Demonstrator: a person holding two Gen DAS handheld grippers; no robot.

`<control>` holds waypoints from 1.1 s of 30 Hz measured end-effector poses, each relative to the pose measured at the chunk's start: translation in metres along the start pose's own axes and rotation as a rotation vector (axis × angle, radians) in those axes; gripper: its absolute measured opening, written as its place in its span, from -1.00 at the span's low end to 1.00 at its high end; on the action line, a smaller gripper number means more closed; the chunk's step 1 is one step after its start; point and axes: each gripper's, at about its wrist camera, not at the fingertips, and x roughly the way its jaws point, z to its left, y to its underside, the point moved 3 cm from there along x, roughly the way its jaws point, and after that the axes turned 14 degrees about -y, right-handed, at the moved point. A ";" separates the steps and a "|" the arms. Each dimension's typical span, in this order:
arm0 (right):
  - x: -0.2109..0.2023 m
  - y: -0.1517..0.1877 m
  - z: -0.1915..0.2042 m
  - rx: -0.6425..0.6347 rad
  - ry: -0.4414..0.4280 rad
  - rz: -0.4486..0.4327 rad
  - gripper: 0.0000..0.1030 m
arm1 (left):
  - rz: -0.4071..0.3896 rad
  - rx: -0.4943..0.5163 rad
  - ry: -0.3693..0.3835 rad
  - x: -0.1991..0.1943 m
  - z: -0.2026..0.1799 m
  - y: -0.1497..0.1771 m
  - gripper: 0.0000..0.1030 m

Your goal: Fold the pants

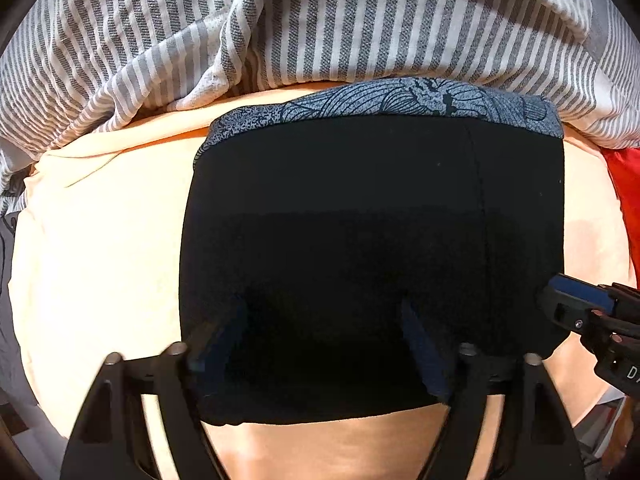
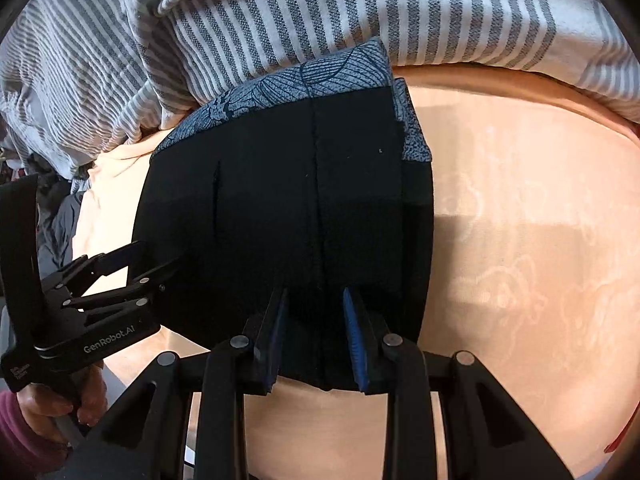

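Note:
The black pants (image 1: 360,220) lie folded into a compact block on the peach sheet (image 1: 100,260), with their blue patterned waistband (image 1: 400,100) at the far end. My left gripper (image 1: 322,304) points straight down over the near half of the block, jaws wide apart, nothing pinched between them. From the right wrist view the left gripper (image 2: 148,260) stands at the pants' (image 2: 280,200) left edge, held by a hand (image 2: 52,404). My right gripper (image 2: 316,296) sits on the near edge with a narrow gap astride a seam; black cloth hides whether the pads pinch it.
A grey-and-white striped duvet (image 1: 320,20) is bunched along the far side, touching the waistband. Something red (image 1: 624,200) lies at the right edge of the sheet. Dark clothing (image 2: 60,220) is piled off the left side. Bare sheet (image 2: 520,240) stretches right of the pants.

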 end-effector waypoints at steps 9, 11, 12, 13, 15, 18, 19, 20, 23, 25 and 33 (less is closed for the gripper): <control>-0.015 -0.001 -0.007 0.070 -0.128 -0.008 -0.17 | -0.012 0.016 -0.001 -0.002 0.009 -0.004 0.62; -0.023 -0.001 -0.011 0.086 -0.151 -0.010 -0.13 | -0.010 0.015 0.012 0.000 0.017 -0.007 0.62; -0.026 -0.001 -0.012 0.090 -0.154 -0.014 -0.10 | -0.011 0.013 0.017 0.001 0.022 -0.010 0.62; -0.030 -0.001 -0.015 0.096 -0.158 -0.020 -0.02 | -0.016 0.011 0.023 0.001 0.028 -0.012 0.62; -0.038 -0.003 -0.021 0.108 -0.172 -0.036 0.18 | -0.026 0.007 0.031 0.001 0.036 -0.018 0.62; -0.048 -0.005 -0.032 0.115 -0.157 -0.066 0.29 | -0.031 0.008 0.011 0.007 0.052 -0.026 0.62; -0.052 -0.005 -0.038 0.123 -0.152 -0.076 0.30 | -0.026 0.005 0.014 0.011 0.057 -0.029 0.62; -0.053 -0.006 -0.042 0.134 -0.150 -0.081 0.32 | -0.019 0.000 0.026 0.014 0.063 -0.031 0.62; -0.052 -0.007 -0.057 0.175 -0.167 -0.091 0.33 | 0.010 -0.014 0.074 0.026 0.074 -0.036 0.62; -0.049 -0.007 -0.065 0.189 -0.194 -0.085 0.35 | 0.026 -0.010 0.116 0.034 0.078 -0.039 0.62; -0.022 -0.012 -0.083 0.168 -0.284 -0.013 0.37 | 0.076 0.040 0.310 0.057 0.089 -0.041 0.62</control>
